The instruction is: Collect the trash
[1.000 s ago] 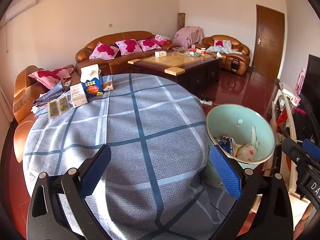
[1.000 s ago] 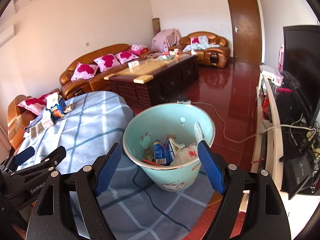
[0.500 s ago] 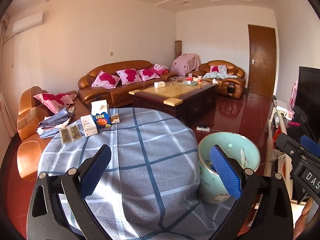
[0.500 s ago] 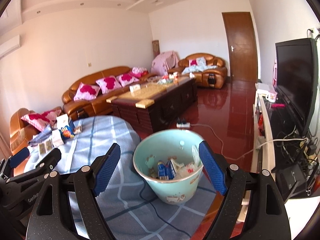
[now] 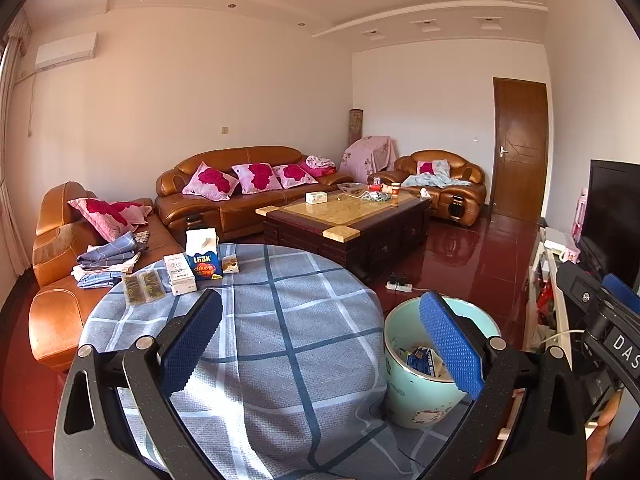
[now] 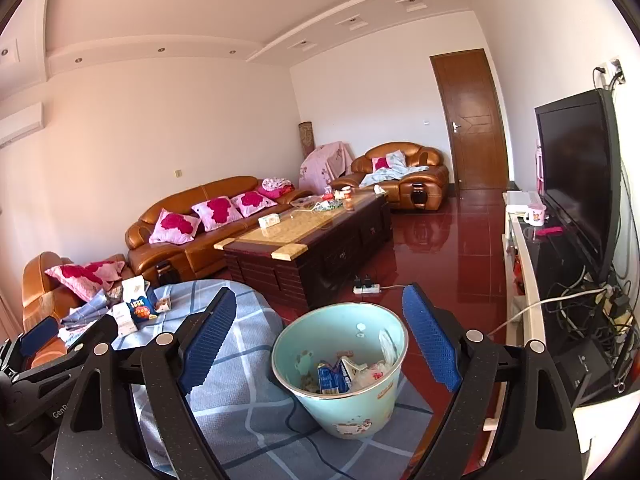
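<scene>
Holding both tools spread wide with nothing between the blue pads, I have my left gripper [image 5: 320,344] above the round table's checked cloth [image 5: 280,320] and my right gripper [image 6: 316,340] above the pale green trash bin [image 6: 340,364]. The bin stands just beside the table's right edge, on the draped hem of the cloth. Inside it lie a blue carton [image 6: 329,378], crumpled white plastic [image 6: 370,374] and other scraps too jumbled to name. On the far left part of the table sit a blue snack box [image 5: 207,266] with an open white top, a white box [image 5: 180,274] just left of it, a small packet [image 5: 231,265] just right of it, and two flat sachets [image 5: 144,286] nearer the left edge. Beyond the table stand a dark coffee table [image 5: 344,220] and brown leather sofas [image 5: 240,192] with pink cushions. A television [image 6: 576,176] is on the right.
</scene>
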